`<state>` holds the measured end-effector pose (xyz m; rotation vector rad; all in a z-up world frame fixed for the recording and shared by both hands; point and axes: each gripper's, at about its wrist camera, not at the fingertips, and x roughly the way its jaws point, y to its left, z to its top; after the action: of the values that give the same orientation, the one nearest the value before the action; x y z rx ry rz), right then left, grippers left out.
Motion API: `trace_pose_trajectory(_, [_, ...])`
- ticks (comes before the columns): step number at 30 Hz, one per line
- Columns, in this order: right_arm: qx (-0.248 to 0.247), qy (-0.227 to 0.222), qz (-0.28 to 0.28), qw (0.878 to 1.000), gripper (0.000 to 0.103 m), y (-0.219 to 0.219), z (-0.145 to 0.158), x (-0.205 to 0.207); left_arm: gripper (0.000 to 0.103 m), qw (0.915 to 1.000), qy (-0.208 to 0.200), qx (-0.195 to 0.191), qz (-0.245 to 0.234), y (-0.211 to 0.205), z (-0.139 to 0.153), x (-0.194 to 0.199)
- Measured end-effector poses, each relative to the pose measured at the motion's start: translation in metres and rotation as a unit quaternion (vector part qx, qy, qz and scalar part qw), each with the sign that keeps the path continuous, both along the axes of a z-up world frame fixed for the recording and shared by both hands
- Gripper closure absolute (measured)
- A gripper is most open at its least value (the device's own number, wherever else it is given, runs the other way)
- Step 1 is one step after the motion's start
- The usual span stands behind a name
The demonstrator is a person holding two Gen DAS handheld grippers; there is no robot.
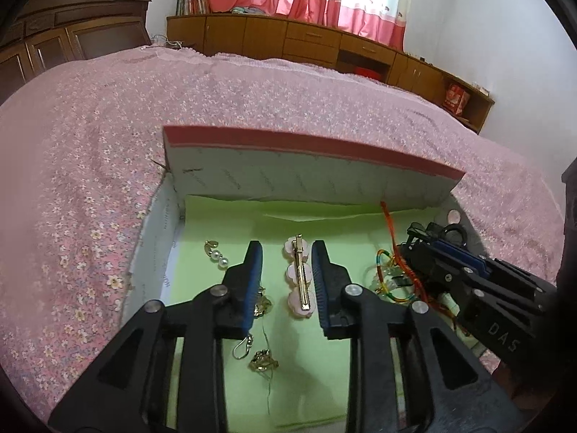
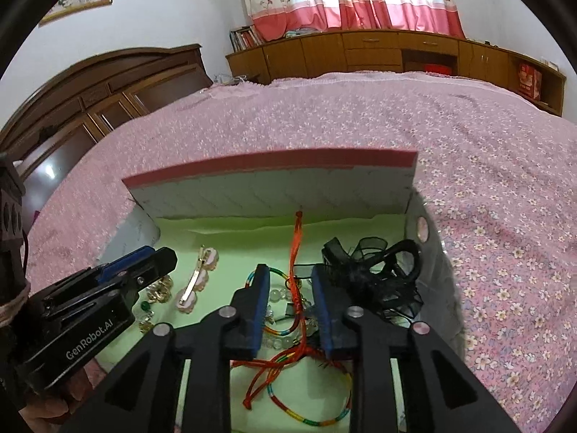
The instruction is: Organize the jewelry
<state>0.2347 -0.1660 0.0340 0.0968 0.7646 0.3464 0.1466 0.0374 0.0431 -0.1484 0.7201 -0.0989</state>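
An open box [image 1: 288, 137] with a red rim and green paper lining lies on the bed. My left gripper [image 1: 286, 245] is open and straddles a pink flower hair clip [image 1: 299, 281] with a gold bar, which lies flat on the paper. A pearl earring [image 1: 218, 256] and gold earrings [image 1: 263, 361] lie to its left. My right gripper [image 2: 290, 269] is open over a tangle of red cord [image 2: 297, 252], rainbow bracelets [image 2: 310, 418] and clear beads [image 2: 277, 294]. A black ribbon hair tie [image 2: 375, 267] sits just right of it.
The box's raised back wall [image 2: 274, 195] stands close ahead of both grippers. A pink floral bedspread [image 1: 108, 144] surrounds the box. Wooden cabinets [image 1: 310, 39] and pink curtains line the far wall, with a dark headboard [image 2: 90, 86] to the left.
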Motion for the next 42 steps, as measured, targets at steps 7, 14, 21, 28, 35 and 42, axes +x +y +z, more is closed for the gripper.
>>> trace_pose_trajectory(7, [0.016, -0.022, 0.004, 1.0, 0.065, -0.005, 0.025, -0.021, 0.08, 0.9999, -0.004, -0.01, 0.0, 0.001, 0.012, -0.014])
trace_pose_trajectory(14, [0.03, -0.033, 0.006, 0.999, 0.062, -0.012, 0.043, -0.045, 0.078, 0.9998, -0.013, -0.011, -0.004, -0.001, 0.023, -0.039])
trace_pose_trajectory(21, [0.041, -0.058, -0.002, 0.997, 0.059, -0.024, 0.062, -0.077, 0.073, 0.9994, -0.034, -0.006, -0.001, -0.003, 0.041, -0.066])
trace_pose_trajectory(28, [0.039, -0.083, -0.009, 0.996, 0.054, -0.032, 0.071, -0.111, 0.069, 0.9989, -0.047, -0.006, 0.001, -0.009, 0.048, -0.093])
trace_pose_trajectory(35, [0.028, -0.117, -0.02, 0.993, 0.05, -0.036, 0.067, -0.146, 0.064, 0.998, -0.062, 0.004, 0.0, -0.011, 0.043, -0.118])
trace_pose_trajectory(42, [0.018, -0.127, -0.034, 0.991, 0.048, -0.04, 0.049, -0.171, 0.061, 0.998, -0.064, 0.0, -0.001, -0.015, 0.026, -0.132])
